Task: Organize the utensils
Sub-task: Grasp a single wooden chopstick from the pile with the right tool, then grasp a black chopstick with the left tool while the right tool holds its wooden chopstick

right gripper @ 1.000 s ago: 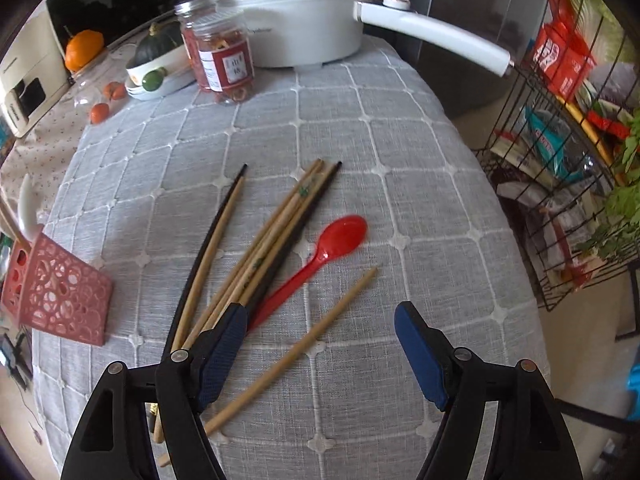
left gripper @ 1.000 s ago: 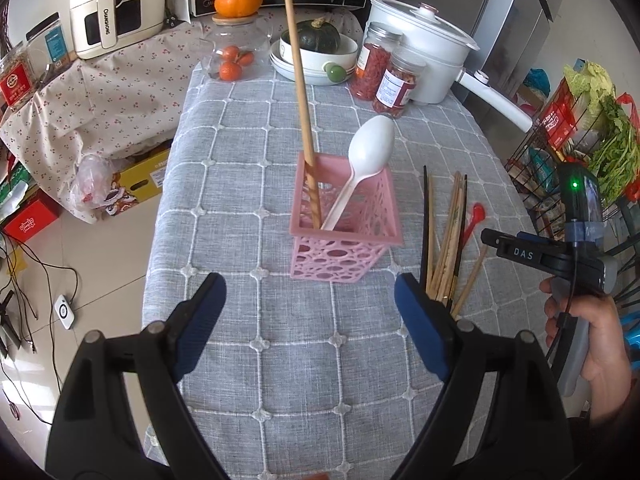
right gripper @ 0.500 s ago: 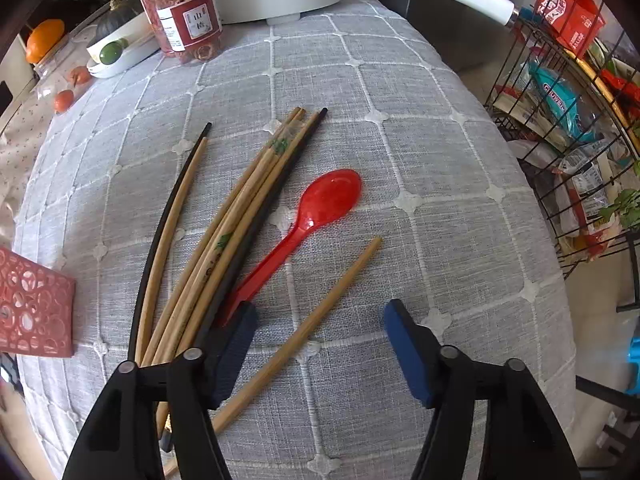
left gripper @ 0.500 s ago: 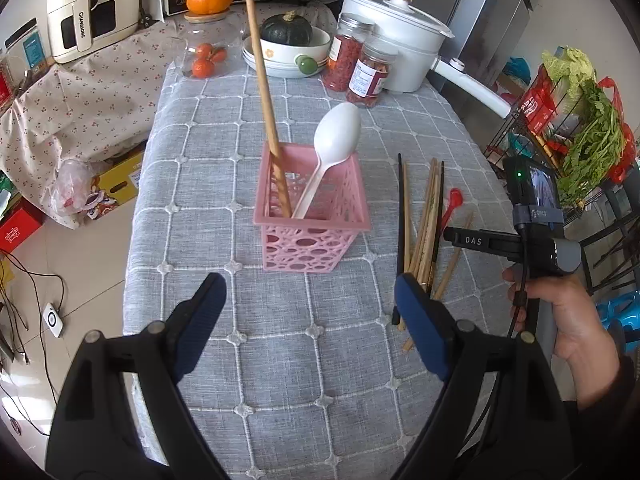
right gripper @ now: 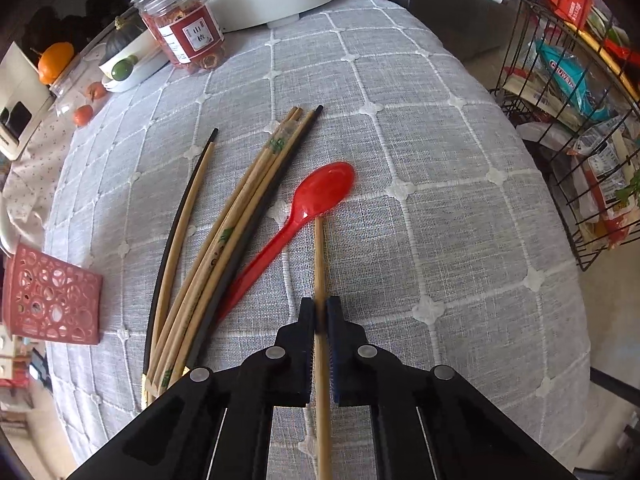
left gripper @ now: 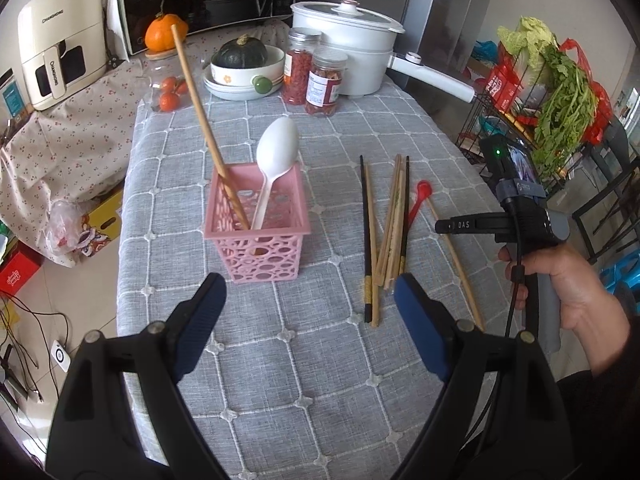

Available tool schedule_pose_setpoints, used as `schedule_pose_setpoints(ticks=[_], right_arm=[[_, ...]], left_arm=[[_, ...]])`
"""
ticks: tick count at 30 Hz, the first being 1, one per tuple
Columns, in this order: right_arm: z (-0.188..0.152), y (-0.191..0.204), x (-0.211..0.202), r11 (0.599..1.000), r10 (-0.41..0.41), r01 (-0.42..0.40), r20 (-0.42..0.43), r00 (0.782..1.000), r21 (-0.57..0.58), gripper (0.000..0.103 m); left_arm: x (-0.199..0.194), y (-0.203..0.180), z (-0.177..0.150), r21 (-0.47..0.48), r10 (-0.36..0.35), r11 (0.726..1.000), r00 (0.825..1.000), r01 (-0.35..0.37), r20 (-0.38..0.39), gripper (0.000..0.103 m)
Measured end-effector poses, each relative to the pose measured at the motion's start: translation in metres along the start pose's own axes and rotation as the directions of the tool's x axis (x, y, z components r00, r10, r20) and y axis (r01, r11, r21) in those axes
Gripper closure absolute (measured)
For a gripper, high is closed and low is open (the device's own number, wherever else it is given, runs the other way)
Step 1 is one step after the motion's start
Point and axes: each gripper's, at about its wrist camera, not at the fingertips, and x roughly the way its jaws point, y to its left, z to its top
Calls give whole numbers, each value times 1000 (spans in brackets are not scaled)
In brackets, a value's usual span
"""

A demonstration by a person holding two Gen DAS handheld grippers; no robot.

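Covering the table is a grey checked cloth [left gripper: 320, 360], with a white pot [left gripper: 348, 48], jars and bowls along its far edge and a wire rack of greens off its right edge. Near the middle stands a pink basket [left gripper: 258, 236] holding a white spoon [left gripper: 276, 152] and one chopstick. The left gripper [left gripper: 306, 312] hangs wide open, empty, above the near edge. The right gripper [right gripper: 320, 320] has just been closing and now pinches a bamboo chopstick [right gripper: 319, 256] beside the red spoon [right gripper: 316, 196] and loose chopsticks [right gripper: 224, 240].

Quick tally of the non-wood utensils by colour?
white spoon: 1
red spoon: 1
black chopsticks: 2
total: 4
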Motion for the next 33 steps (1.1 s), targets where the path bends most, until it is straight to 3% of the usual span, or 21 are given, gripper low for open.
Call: schedule_pose_setpoints(ticks=[3, 9, 12, 15, 17, 20, 24, 33], right_arm=[[2, -10, -8, 999, 45, -45, 8, 999, 4, 97], [3, -24, -31, 990, 140, -140, 40, 989, 10, 97], [5, -32, -33, 987, 158, -159, 31, 987, 31, 97], [8, -39, -34, 982, 177, -178, 26, 984, 61, 97], [10, -41, -35, 978, 195, -197, 29, 980, 71, 97], [12, -44, -37, 974, 210, -212, 41, 977, 73, 97], [14, -48, -42, 970, 228, -231, 53, 972, 71, 97], [17, -49, -45, 967, 246, -249, 59, 968, 57, 97]], left_arm=[[0, -14, 1, 41, -23, 999, 1000, 23, -2, 23], [14, -52, 18, 92, -99, 990, 994, 104, -55, 55], [33, -74, 39, 135, -75, 987, 995, 84, -69, 70], [65, -83, 60, 82, -93, 991, 987, 104, -130, 81], [92, -88, 75, 65, -63, 995, 985, 74, -160, 90], [135, -86, 91, 41, 0, 999, 979, 9, -202, 95], [176, -73, 97, -7, 22, 1000, 966, -25, -259, 98], [208, -69, 99, -18, 48, 998, 947, -57, -318, 99]])
